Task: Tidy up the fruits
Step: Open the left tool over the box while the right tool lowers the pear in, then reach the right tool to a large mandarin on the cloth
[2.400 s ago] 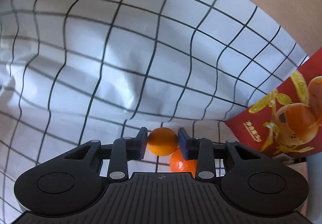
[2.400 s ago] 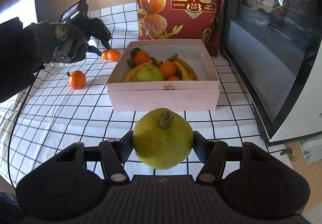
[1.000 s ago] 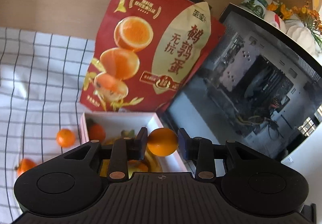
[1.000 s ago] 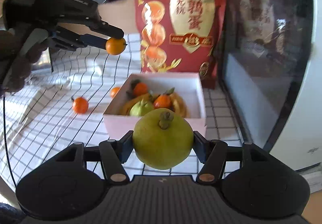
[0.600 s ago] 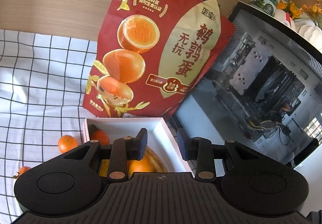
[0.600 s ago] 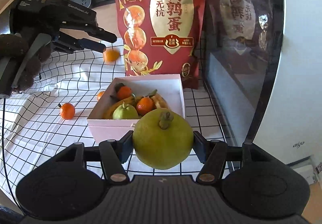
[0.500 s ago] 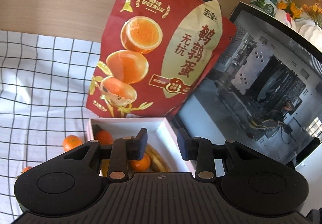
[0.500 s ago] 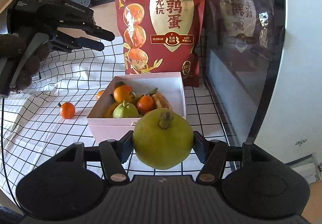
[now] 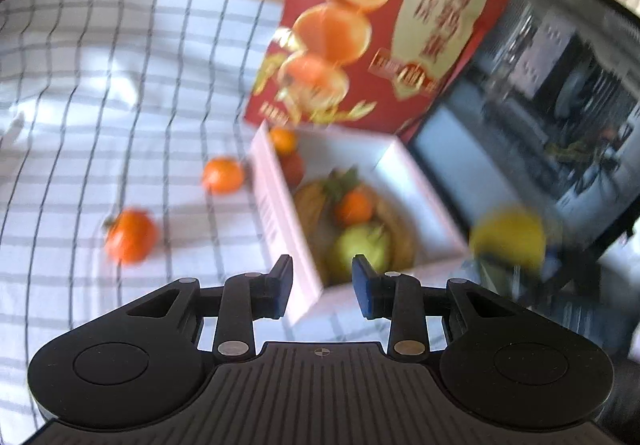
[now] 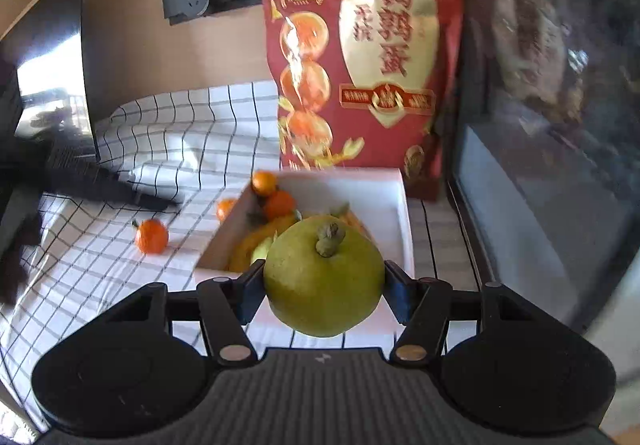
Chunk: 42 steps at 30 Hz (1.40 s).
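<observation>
In your left wrist view, a white cloth with a black grid (image 9: 100, 93) covers the table, running back to a tan wall. A red snack bag (image 9: 384, 37) stands at the far side, a dark glass-fronted case (image 9: 560, 93) to its right. The pink box (image 9: 276, 221) holds bananas, a green pear and small oranges; 2 loose oranges (image 9: 130, 235) lie on the cloth to its left. Your left gripper (image 9: 322, 287) is empty, its jaws set narrow with a gap showing between the pads.

In your right wrist view, your right gripper (image 10: 324, 287) clamps a large green pear (image 10: 323, 281) on both sides, held over the box's near edge.

Compared with 1 second ago, the orange has left your left gripper, and that gripper now sits lower, over the cloth.
</observation>
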Each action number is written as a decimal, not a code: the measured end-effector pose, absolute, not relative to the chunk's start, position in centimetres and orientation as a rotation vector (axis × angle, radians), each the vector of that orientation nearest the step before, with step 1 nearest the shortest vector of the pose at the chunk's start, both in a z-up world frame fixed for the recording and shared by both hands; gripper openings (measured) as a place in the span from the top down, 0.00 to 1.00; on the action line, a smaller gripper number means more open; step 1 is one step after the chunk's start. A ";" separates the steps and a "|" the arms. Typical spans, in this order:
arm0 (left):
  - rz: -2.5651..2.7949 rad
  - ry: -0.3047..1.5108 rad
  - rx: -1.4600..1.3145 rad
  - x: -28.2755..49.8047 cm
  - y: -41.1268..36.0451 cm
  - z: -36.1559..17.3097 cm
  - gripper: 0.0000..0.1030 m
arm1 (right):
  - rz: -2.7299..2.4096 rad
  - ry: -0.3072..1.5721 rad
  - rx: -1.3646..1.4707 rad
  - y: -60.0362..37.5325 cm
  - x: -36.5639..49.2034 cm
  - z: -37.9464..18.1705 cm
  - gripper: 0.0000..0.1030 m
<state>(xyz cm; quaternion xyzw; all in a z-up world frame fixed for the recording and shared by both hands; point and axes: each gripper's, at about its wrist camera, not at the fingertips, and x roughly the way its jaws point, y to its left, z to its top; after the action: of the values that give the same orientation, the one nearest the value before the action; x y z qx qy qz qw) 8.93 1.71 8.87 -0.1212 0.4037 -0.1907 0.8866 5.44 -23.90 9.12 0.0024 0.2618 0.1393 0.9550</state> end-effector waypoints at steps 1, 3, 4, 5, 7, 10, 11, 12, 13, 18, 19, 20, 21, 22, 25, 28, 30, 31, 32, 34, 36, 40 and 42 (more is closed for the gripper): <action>-0.393 0.850 -0.251 8.4 2.0 8.4 0.65 | 0.291 0.530 0.007 -23.8 6.7 9.5 0.41; -0.388 0.868 -0.257 7.3 2.7 7.5 0.65 | 0.301 0.538 0.021 -23.4 9.5 10.0 0.41; -0.384 0.877 -0.263 6.8 3.2 7.2 0.65 | 0.308 0.550 0.032 -23.2 11.3 10.2 0.41; -0.380 0.884 -0.268 6.3 3.6 6.8 0.65 | 0.317 0.565 0.047 -22.9 13.0 10.2 0.41; -0.364 0.892 -0.275 5.6 4.7 6.5 0.65 | 0.332 0.613 0.086 -22.3 16.5 9.9 0.40; -0.317 0.888 -0.286 4.7 6.8 6.3 0.65 | 0.337 0.687 0.145 -21.3 21.0 8.7 0.41; -0.297 0.886 -0.295 4.4 7.7 6.2 0.65 | 0.334 0.708 0.152 -20.9 22.2 8.2 0.41; -0.281 0.884 -0.304 4.2 8.4 6.2 0.65 | 0.329 0.727 0.155 -20.5 23.4 7.7 0.41; -0.261 0.884 -0.317 4.0 9.3 6.1 0.65 | 0.323 0.749 0.153 -20.0 24.6 7.1 0.41; -0.195 0.892 -0.366 3.7 12.4 5.3 0.65 | 0.298 0.832 0.102 -18.1 27.7 4.6 0.41; -0.186 0.894 -0.373 3.7 12.8 5.1 0.65 | 0.287 0.840 0.087 -17.8 28.0 4.1 0.41; -0.182 0.896 -0.379 3.8 13.1 5.0 0.65 | 0.279 0.843 0.074 -17.5 28.1 3.8 0.41; -0.181 0.897 -0.381 3.9 13.1 4.9 0.65 | 0.273 0.845 0.064 -17.4 28.3 3.6 0.40; -0.183 0.899 -0.383 4.0 13.2 4.9 0.65 | 0.274 0.845 0.062 -17.2 28.4 3.5 0.40; -0.197 0.907 -0.379 4.4 13.1 4.7 0.65 | 0.280 0.846 0.022 -16.5 28.7 3.4 0.40; -0.209 0.919 -0.348 4.8 12.5 4.6 0.65 | 0.288 0.855 -0.016 -15.9 28.8 3.5 0.40; -0.217 0.922 -0.331 5.0 12.3 4.5 0.65 | 0.287 0.853 -0.032 -15.7 28.8 3.5 0.40; -0.221 0.925 -0.331 5.1 12.3 4.5 0.65 | 0.288 0.850 -0.037 -15.6 28.6 3.6 0.40; -0.223 0.928 -0.331 5.2 12.3 4.4 0.65 | 0.288 0.845 -0.041 -15.6 28.5 3.6 0.40; -0.223 0.933 -0.332 5.5 12.2 4.2 0.65 | 0.288 0.823 -0.049 -15.8 27.9 4.0 0.39; -0.226 0.938 -0.337 5.8 12.2 4.0 0.65 | 0.297 0.802 -0.055 -16.0 27.3 4.5 0.37; -0.235 0.943 -0.346 6.2 12.0 3.6 0.65 | 0.302 0.760 -0.076 -16.2 25.8 6.2 0.36; -0.236 0.946 -0.348 6.4 11.9 3.4 0.65 | 0.320 0.723 -0.095 -15.5 24.6 7.3 0.36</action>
<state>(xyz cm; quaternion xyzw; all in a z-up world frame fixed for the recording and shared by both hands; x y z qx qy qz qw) 6.40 11.94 3.42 -0.1664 0.4523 -0.1129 0.8689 24.62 -15.55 7.28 -0.0464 0.3520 0.1557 0.9218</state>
